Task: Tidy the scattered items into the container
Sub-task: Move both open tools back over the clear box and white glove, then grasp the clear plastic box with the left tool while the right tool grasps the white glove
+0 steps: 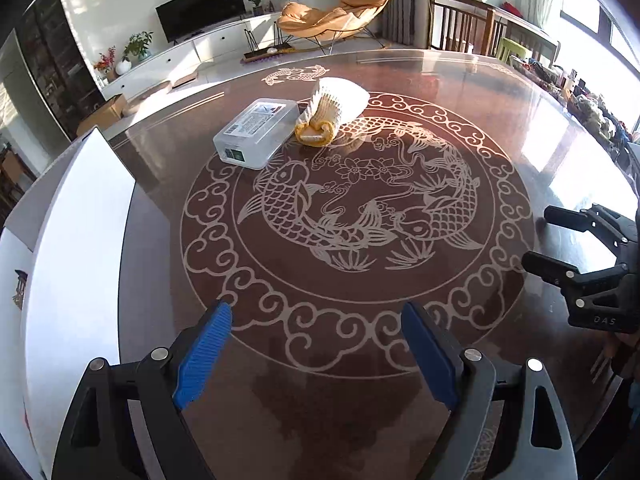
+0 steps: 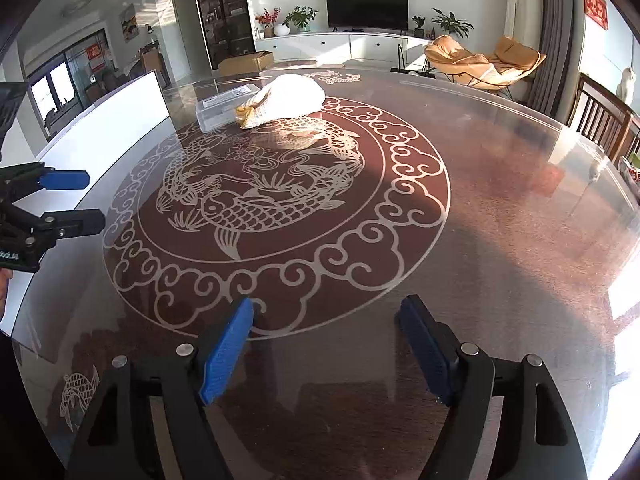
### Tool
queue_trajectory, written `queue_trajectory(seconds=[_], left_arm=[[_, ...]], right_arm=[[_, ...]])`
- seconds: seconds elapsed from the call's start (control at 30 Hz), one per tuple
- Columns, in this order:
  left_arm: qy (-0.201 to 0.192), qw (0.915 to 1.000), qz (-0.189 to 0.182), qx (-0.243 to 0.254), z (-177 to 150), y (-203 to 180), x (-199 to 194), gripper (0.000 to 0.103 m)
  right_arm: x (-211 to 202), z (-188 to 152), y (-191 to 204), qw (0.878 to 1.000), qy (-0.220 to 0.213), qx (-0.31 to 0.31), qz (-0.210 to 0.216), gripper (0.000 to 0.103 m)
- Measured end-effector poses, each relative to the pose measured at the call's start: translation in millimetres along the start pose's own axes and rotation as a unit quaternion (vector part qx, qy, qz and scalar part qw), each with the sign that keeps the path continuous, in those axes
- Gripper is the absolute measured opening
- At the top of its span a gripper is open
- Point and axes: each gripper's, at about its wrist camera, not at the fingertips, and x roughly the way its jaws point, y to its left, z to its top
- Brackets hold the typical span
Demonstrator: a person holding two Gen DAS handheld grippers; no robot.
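The letters "DAS" stand on the black body of the right hand-held gripper [image 1: 536,236]; the label print on the clear plastic box [image 1: 256,130] is too small to read.

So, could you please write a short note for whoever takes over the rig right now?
Left claw: open, nothing in it, above the near part of the table.
Right claw: open, nothing in it, also above the near part of the table.
Items: a clear plastic box and a white and yellow cloth bundle sit side by side on the far side of the table, the bundle against the box.
Container: the white box at the table's left edge; its inside is not in view.
Done: nothing that can be confirmed.
Left: pick up both items and put them in the white box.
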Motion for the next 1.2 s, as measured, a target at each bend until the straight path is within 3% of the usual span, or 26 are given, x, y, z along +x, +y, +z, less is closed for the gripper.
queue_trajectory(seconds=[0.1,0.27,0.33,0.43,0.77,0.83,0.87,0.9,1.07,1.17,1.2], left_arm=[[0.028,0.9993,0.019,0.011,19,16,32,0.089],[0.025,0.9985,-0.035,-0.035,54,51,62,0.089],[0.019,0.9975,-0.036,-0.058,65,66,72,0.090],[0.013,0.9966,-0.029,-0.077,78,86,86,0.101],[-0.016,0.9978,-0.060,-0.023,126,85,114,0.103],[-0.037,0.9973,-0.057,-0.030,127,83,111,0.096],[-0.053,0.9965,-0.052,-0.037,127,82,106,0.068],[-0.059,0.9959,-0.047,-0.049,126,81,104,0.062],[-0.070,0.9920,-0.021,-0.103,98,78,88,0.062],[-0.067,0.9889,0.009,-0.132,55,73,66,0.062],[-0.067,0.9881,0.015,-0.138,38,71,57,0.062]], right_arm=[[2,0,8,1.000,0.005,-0.015,-0.014,0.081],[2,-1,7,1.000,0.006,-0.015,-0.009,0.083],[2,-1,8,1.000,0.007,-0.015,-0.009,0.083],[2,-1,8,1.000,0.007,-0.015,-0.009,0.083],[1,0,8,1.000,0.007,-0.015,-0.009,0.083],[1,0,8,1.000,0.007,-0.015,-0.009,0.083],[1,0,8,1.000,0.007,-0.015,-0.009,0.083],[1,0,8,1.000,0.007,-0.015,-0.009,0.083],[1,0,8,1.000,0.007,-0.015,-0.009,0.083],[0,1,6,1.000,0.004,-0.011,0.002,0.085],[0,4,3,1.000,0.000,-0.001,0.025,0.085]])
